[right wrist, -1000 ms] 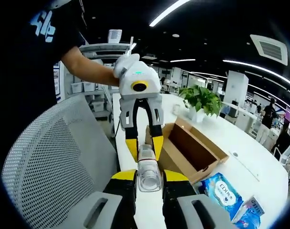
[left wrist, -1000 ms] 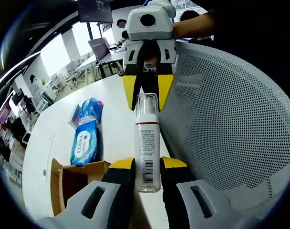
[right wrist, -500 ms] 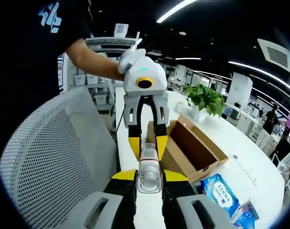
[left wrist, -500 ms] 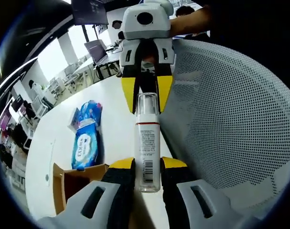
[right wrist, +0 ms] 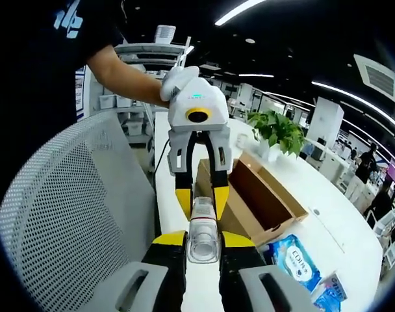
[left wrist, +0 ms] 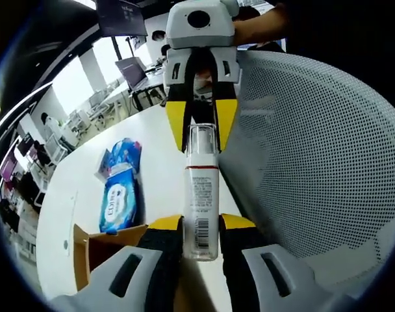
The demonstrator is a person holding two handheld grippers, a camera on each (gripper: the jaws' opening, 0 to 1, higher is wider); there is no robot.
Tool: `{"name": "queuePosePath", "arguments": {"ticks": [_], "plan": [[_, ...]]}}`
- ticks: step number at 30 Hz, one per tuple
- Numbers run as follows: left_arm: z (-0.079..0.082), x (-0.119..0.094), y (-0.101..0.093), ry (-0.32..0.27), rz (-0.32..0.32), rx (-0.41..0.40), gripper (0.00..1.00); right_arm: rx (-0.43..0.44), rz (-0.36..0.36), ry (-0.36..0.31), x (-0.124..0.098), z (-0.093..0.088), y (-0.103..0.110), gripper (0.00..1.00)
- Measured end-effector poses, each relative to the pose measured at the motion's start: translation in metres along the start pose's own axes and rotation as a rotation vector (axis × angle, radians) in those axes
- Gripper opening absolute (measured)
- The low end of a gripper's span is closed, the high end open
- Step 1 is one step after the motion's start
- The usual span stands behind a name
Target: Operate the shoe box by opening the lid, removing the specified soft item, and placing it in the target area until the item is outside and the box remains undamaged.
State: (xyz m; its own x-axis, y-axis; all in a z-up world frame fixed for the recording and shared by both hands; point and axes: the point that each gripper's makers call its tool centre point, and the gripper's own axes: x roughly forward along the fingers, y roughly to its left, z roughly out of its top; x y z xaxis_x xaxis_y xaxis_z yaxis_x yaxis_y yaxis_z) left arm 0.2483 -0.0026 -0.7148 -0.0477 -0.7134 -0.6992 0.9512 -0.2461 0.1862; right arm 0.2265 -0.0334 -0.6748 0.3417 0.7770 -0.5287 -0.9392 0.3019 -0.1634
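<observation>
Left claw [left wrist: 201,229] and right claw [right wrist: 203,239] each clamp one end of a clear spray bottle [left wrist: 201,195], held above the white table [left wrist: 155,156]. Open cardboard shoe box [right wrist: 259,201] lies beside wet-wipe packs [left wrist: 118,200]; mesh chair back [left wrist: 314,149] adjacent.

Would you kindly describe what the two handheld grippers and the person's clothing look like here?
Both grippers share one design: the left gripper and right gripper have black jaws tipped in yellow with grey housings behind, and a white box-shaped body on top. The person wears a white glove and a dark short-sleeved shirt with light blue markings.
</observation>
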Motion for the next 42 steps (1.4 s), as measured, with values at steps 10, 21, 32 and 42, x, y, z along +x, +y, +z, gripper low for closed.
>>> {"name": "queuePosePath", "arguments": {"ticks": [10,21,32,42], "plan": [[-0.01,-0.008,0.011,0.018,0.051,-0.029,0.32,0.007,-0.004,0.026,-0.002,-0.006,-0.003,0.13],[-0.017,-0.016,0.013,0.017,0.085,-0.16,0.37,0.014,0.002,0.032,-0.003,-0.005,-0.008,0.13],[-0.023,-0.028,0.015,-0.024,0.154,-0.335,0.45,0.012,-0.013,0.046,-0.017,-0.002,-0.032,0.14],[-0.023,-0.046,0.016,-0.062,0.218,-0.423,0.49,-0.034,-0.021,0.068,-0.03,0.001,-0.058,0.14]]}}
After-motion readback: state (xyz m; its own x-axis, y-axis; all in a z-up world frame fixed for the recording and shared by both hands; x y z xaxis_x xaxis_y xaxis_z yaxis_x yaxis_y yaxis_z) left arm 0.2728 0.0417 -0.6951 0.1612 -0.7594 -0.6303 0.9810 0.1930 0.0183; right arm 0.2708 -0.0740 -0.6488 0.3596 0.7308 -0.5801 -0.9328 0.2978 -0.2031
